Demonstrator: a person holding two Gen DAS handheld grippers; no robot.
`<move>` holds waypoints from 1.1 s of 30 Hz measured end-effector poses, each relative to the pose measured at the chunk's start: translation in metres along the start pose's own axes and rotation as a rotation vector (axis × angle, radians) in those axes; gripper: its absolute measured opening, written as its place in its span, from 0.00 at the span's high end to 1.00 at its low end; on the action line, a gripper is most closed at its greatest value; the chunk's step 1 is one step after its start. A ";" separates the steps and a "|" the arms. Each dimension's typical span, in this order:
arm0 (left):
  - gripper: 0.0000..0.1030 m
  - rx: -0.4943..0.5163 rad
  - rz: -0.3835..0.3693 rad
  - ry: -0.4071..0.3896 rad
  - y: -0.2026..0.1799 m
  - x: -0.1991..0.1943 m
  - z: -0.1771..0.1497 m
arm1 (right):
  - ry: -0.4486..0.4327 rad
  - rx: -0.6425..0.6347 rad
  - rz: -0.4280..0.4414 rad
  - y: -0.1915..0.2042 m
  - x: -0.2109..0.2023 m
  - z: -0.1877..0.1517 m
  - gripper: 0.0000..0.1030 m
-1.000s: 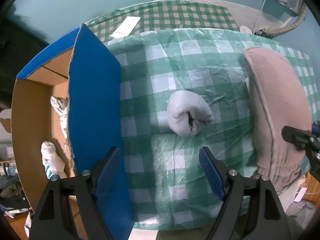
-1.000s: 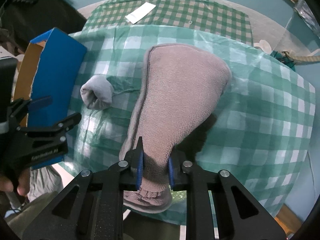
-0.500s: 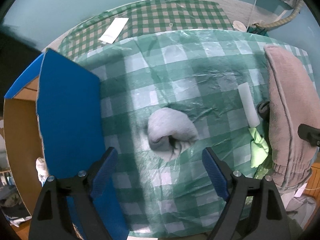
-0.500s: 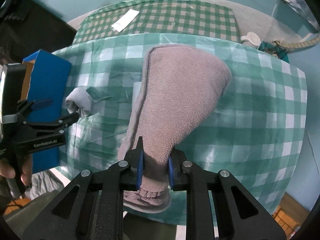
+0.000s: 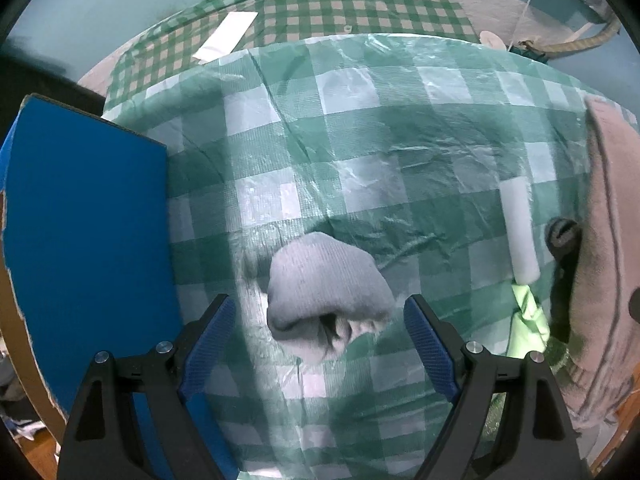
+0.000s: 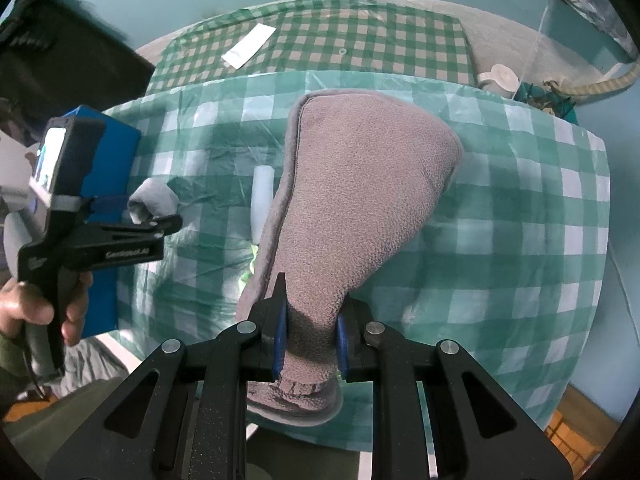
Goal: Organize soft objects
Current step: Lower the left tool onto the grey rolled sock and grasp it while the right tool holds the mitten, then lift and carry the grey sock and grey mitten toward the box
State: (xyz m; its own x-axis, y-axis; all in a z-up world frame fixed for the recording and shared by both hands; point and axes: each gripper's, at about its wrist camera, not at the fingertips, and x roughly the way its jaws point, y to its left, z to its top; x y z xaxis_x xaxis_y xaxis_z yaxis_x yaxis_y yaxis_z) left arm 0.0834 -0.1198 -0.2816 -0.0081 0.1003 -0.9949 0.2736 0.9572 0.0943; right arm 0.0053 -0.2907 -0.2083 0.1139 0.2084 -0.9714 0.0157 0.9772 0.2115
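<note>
My left tool (image 5: 316, 338) is spread wide, its two blue-padded fingers (image 5: 208, 344) standing either side of a rolled grey sock (image 5: 326, 304) without touching it. The sock lies on the surface (image 5: 360, 140), which is covered in a crinkled green-and-white checked plastic cloth, and its open end faces me. Just left of that tool stands the blue wall of a cardboard box (image 5: 84, 240), brown on its inner edge.

My right tool (image 6: 310, 330) is closed narrow on a pinkish-grey fleece mitten (image 6: 352, 200), gripping it near the cuff, just above the gathered band. The mitten stretches away from the tool, its rounded tip toward the far side of the surface; I cannot tell whether its far end rests on the cloth.

Left of the mitten lies a white cylinder (image 5: 520, 232), with something light green (image 5: 528, 316) at its near end and a dark object (image 5: 562, 240) hard against the mitten's edge. Beyond the surface, a white paper strip (image 6: 249, 46) lies on a smaller-checked cloth (image 6: 360, 40).
</note>
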 end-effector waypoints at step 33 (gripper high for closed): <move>0.70 0.056 0.014 -0.128 -0.006 -0.064 -0.042 | -0.011 -0.087 -0.013 0.023 -0.032 -0.004 0.82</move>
State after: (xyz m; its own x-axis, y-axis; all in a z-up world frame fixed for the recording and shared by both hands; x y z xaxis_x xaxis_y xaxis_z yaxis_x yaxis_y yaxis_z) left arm 0.0420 -0.1210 -0.2167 0.1184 0.0748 -0.9901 0.3262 0.9389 0.1100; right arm -0.0025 -0.2743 -0.1723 0.1256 0.1953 -0.9727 -0.0688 0.9798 0.1878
